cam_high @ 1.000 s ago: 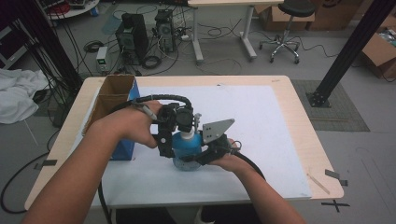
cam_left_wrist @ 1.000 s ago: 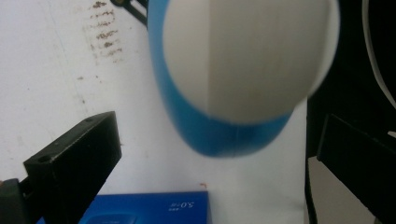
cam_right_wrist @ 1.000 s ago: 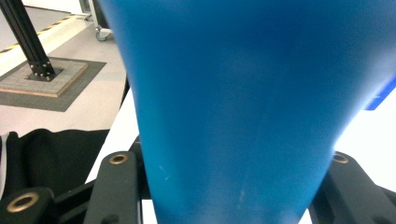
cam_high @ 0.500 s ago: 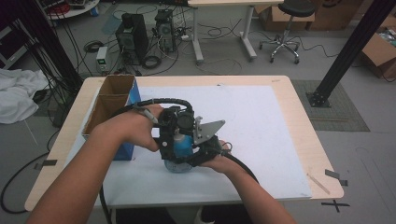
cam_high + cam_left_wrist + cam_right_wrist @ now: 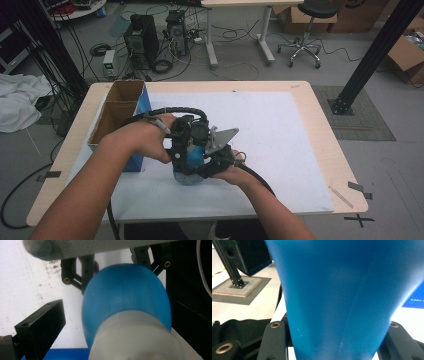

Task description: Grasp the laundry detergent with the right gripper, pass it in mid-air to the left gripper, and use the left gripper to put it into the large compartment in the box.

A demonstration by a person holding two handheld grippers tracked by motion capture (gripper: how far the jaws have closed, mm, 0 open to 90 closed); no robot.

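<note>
You're clamping the blue bottle (image 5: 192, 156) in your right gripper (image 5: 212, 162), just right of the cardboard box (image 5: 117, 117). It's been drifting toward you. Left gripper (image 5: 187, 135) is straddling the white cap (image 5: 135, 340), jaws open — cap work comes next.

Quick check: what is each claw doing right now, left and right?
Left claw: jaws astride the blue bottle's white cap; left jaw stands clear, so open.
Right claw: shut on the blue bottle.
</note>
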